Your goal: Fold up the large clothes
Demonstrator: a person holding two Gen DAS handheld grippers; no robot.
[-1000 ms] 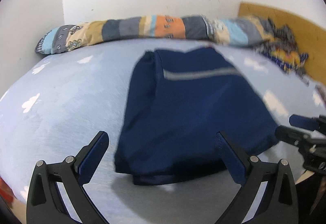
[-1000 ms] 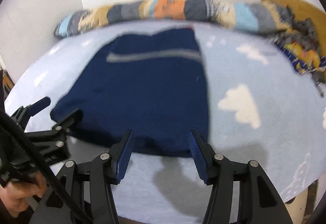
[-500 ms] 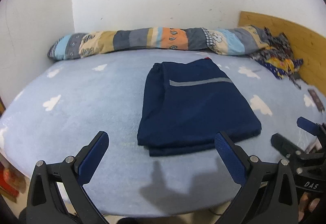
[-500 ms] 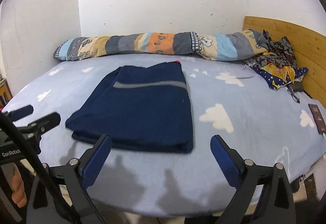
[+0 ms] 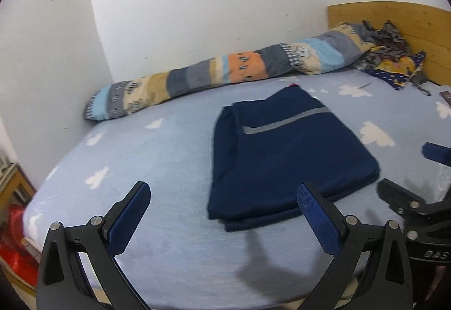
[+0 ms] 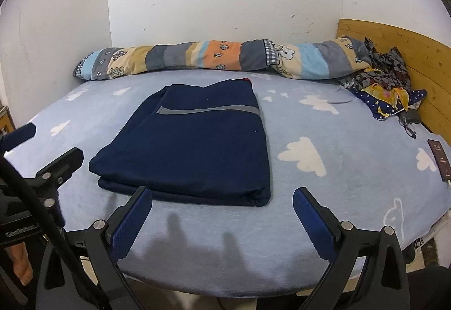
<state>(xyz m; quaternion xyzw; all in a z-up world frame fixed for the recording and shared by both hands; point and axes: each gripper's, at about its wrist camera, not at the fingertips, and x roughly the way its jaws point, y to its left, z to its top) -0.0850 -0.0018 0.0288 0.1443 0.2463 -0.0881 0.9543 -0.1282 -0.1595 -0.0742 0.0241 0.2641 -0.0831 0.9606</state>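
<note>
Your right gripper (image 6: 222, 211) and left gripper (image 5: 222, 207) both stand wide, empty, above the bed's (image 6: 324, 197) near edge. You have the folded navy garment (image 6: 194, 149) lying flat mid-bed, nearer that edge than the patchwork bolster (image 6: 214, 56).

Light: bright and even indoor light, white wall (image 6: 225, 0) washed pale; Shadows: soft finger-shaped shadows on the bed (image 6: 352, 197) near its front edge in both views; Blur: left wrist view slightly soft, right wrist view crisper; Distortion: heavy fisheye bowing, black vignette at the corners; Glare: none strong
</note>
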